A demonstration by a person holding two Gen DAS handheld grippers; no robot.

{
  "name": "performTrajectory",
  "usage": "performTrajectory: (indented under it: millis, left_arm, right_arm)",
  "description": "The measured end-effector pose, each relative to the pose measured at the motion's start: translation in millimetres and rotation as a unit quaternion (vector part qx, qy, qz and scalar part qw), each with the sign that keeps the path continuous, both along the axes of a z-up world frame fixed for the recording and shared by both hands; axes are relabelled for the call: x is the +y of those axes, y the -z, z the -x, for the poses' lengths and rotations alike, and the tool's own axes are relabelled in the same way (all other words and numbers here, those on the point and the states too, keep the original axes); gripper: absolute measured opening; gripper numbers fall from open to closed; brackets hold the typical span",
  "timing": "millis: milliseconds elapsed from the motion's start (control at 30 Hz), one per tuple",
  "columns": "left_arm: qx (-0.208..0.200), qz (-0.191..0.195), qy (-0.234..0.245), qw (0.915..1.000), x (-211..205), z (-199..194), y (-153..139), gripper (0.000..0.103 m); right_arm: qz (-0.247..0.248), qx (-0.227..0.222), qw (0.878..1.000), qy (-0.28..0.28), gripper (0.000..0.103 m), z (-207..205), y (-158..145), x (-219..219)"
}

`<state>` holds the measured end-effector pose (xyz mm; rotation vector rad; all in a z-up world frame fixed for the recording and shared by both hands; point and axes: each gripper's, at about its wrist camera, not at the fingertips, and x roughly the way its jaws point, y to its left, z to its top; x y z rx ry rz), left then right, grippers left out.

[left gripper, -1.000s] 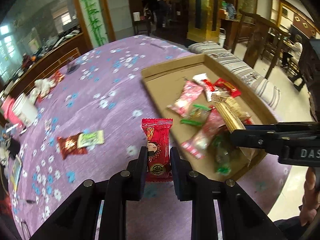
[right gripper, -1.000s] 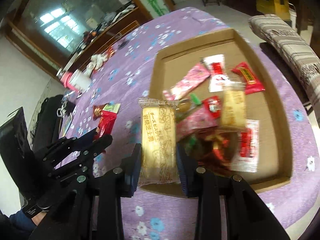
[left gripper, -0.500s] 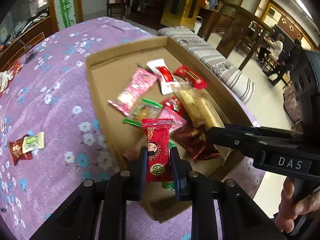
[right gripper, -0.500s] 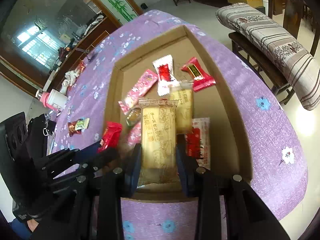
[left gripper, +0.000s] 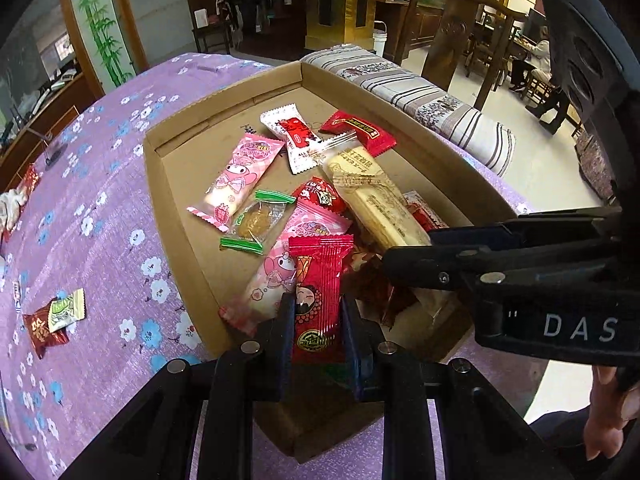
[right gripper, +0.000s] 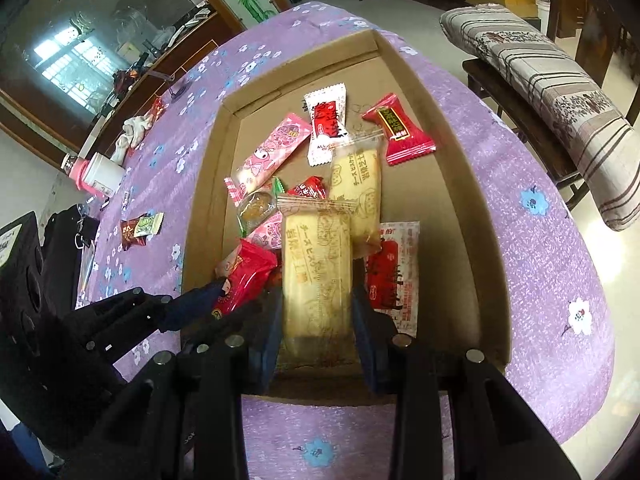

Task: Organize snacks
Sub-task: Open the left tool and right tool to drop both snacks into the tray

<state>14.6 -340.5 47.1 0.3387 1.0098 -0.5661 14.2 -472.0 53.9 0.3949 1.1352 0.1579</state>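
1. At the far left of the left wrist view, low in the frame, two small snacks (left gripper: 52, 320) lie on the purple floral tablecloth (left gripper: 100, 216), well apart from the cardboard tray (left gripper: 180, 216); they look like the ones left to collect.
2. At the lower centre of that view, the left gripper (left gripper: 316, 316) is clenched on a red snack packet (left gripper: 320, 292), which stands upright between the pads over the near end of the tray, above a pink packet (left gripper: 276, 276).
3. In the right wrist view the same red packet appears at centre left, and the right gripper (right gripper: 316, 312) at lower centre grasps a pale yellow biscuit packet (right gripper: 316, 272), its jaws only partly closed around the wide wrapper. It hangs over the near part of the tray, in front of a second yellow biscuit packet (right gripper: 356, 196).
4. The step in hand looks like delivery: both packets are carried to the tray and not yet let go.
5. The next move, as I judge it, calls for loosening both grips so each packet drops inside the tray walls, then going to the two loose snacks at the left.
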Motion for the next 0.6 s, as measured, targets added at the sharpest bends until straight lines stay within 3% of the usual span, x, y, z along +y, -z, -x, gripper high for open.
performTrajectory:
  millis: [600]
  left_arm:
    - [-0.036,-0.024,0.013,0.9990,-3.8,7.2,-1.1,0.022]
  right_arm:
    - [0.008,0.000,1.000,-0.005,0.033,-2.9,-1.8,4.0]
